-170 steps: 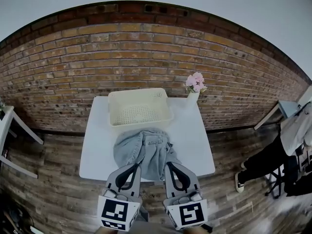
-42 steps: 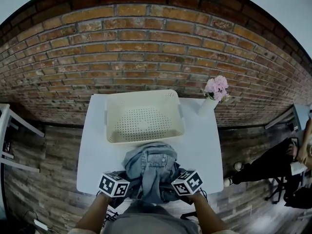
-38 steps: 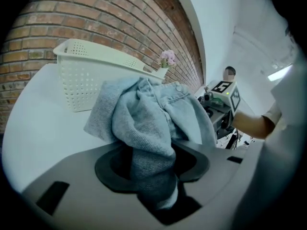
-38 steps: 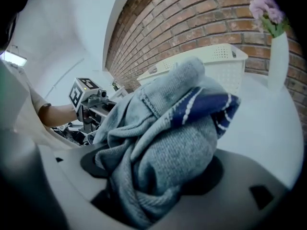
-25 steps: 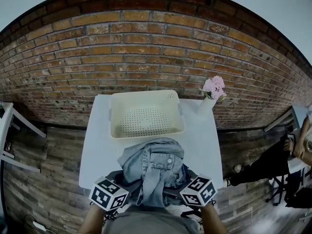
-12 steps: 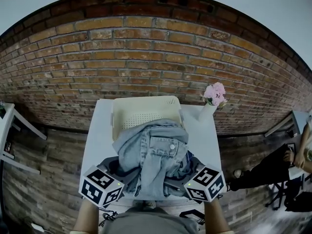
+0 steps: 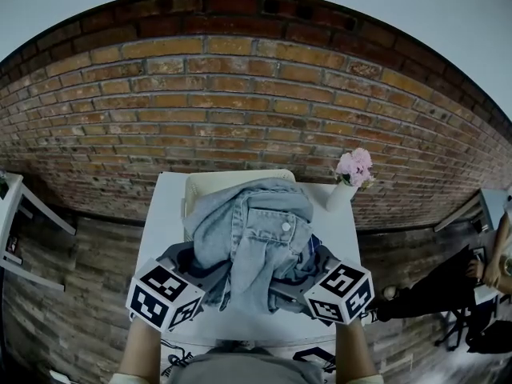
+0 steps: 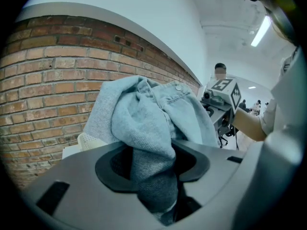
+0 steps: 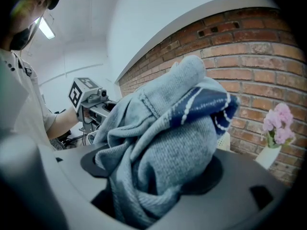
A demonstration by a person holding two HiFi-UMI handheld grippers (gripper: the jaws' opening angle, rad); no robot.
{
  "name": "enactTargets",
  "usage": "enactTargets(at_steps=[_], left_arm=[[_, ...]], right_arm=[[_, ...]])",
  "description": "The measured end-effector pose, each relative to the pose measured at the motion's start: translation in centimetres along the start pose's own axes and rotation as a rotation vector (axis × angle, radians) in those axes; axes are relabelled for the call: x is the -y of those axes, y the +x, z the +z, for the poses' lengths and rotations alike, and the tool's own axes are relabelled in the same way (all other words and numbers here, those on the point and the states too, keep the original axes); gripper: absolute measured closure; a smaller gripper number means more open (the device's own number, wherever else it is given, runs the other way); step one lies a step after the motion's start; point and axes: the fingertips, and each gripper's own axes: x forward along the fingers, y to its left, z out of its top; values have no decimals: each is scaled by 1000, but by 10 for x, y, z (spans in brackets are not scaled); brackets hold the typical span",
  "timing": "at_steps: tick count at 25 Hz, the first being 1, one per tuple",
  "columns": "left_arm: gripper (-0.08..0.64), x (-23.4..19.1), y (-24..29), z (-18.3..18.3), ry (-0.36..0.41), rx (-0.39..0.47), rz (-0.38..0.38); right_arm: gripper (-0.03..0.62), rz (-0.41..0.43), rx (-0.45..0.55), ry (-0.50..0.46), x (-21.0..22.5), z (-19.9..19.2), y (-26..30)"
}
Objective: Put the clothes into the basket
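1. While both grippers hold one bundle of clothes (image 7: 256, 230) up between them, it hangs over the white tabletop (image 7: 166, 214). From the head view it covers most of the cream basket (image 7: 200, 180); only the basket's far-left rim shows past the cloth.
2. Top of bundle: a light denim jacket (image 7: 268, 218), button and pocket flap facing up. Under it is a grey knit (image 9: 177, 171). A navy piece with white stripes (image 9: 206, 104) sits at the bundle's right side.
3. On the left gripper (image 8: 152, 174) the jaws are clamped on a fold of denim and grey knit, and cloth fills the gap between them. It grips the bundle's left side.
4. On the right gripper (image 9: 153, 176) the jaws stand wider, clamped on a thick wad of grey knit at the bundle's right side.
5. Each gripper's marker cube sits at the near end, the left cube (image 7: 164, 294) and the right cube (image 7: 340, 293) either side of the hanging cloth, with bare forearms behind them.
6. Whether the lowest hanging cloth touches the tabletop cannot be told.
7. In the left gripper view the basket's perforated wall shows below and beyond the bundle.
8. A white vase (image 7: 338, 196) with pink flowers (image 7: 354, 166) stands at the tabletop's far right corner, right of the basket and apart from the clothes.
9. A brick wall (image 7: 240, 94) runs behind the tabletop. Wooden floor lies around it, and a person (image 7: 448, 274) is at the far right edge.
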Motion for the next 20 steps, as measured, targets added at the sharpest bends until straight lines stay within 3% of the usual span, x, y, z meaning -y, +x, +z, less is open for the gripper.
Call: enactTargets(at_steps=[20], left_arm=[[369, -77, 38, 61, 34, 64, 106]], right_arm=[[202, -9, 45, -116, 79, 64, 43]])
